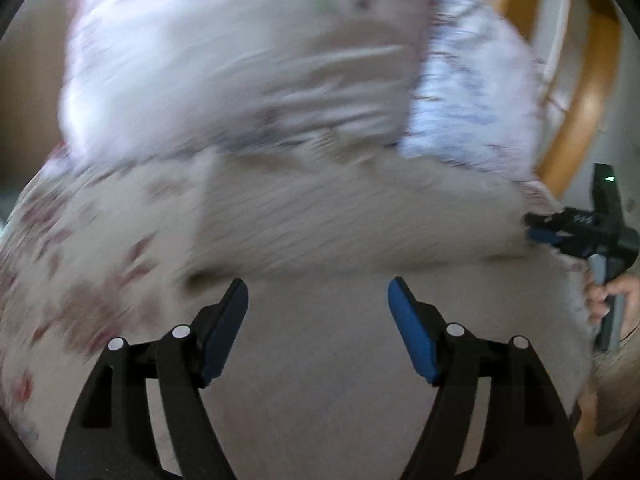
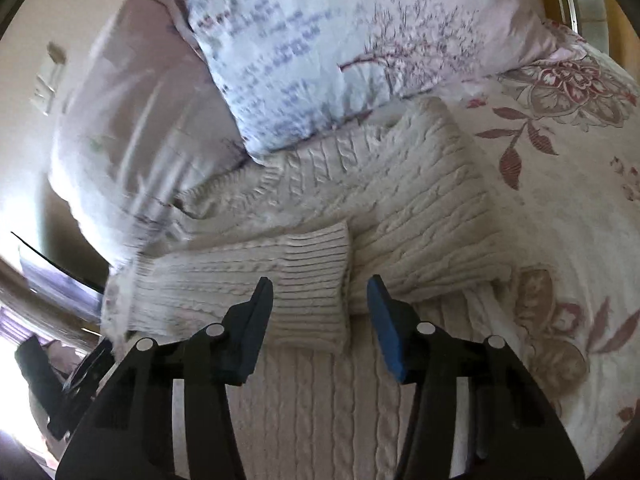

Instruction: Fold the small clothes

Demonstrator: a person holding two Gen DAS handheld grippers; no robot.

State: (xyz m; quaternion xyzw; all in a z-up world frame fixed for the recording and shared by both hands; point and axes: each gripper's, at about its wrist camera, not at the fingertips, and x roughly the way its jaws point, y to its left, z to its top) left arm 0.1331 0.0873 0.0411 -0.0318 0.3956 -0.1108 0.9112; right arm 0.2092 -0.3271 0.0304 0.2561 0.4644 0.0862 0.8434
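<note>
Cream cable-knit sweater point(image 2: 360, 200) lay partly folded near bed's point(image 2: 560, 208) pillow point(image 2: 320, 52) end. Left gripper point(image 1: 318, 304) released, empty. Right gripper point(image 2: 320, 300) spread above sleeve cuff point(image 2: 312, 280), not grasping.

Two wrist cameras, close over the bed point(image 2: 560, 208)
Both tilt down toward the pillows point(image 2: 320, 40); both see the knitted sweater point(image 2: 400, 184).

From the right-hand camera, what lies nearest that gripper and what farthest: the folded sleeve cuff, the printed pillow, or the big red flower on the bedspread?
1. Sleeve cuff of the cream sweater: directly ahead of the right gripper, nearest.
2. Printed pillow: beyond the sweater, upper middle.
3. Big red flower: top right on the bedspread.
Pillow and flower are close to call; the flower seems slightly farther.
</note>
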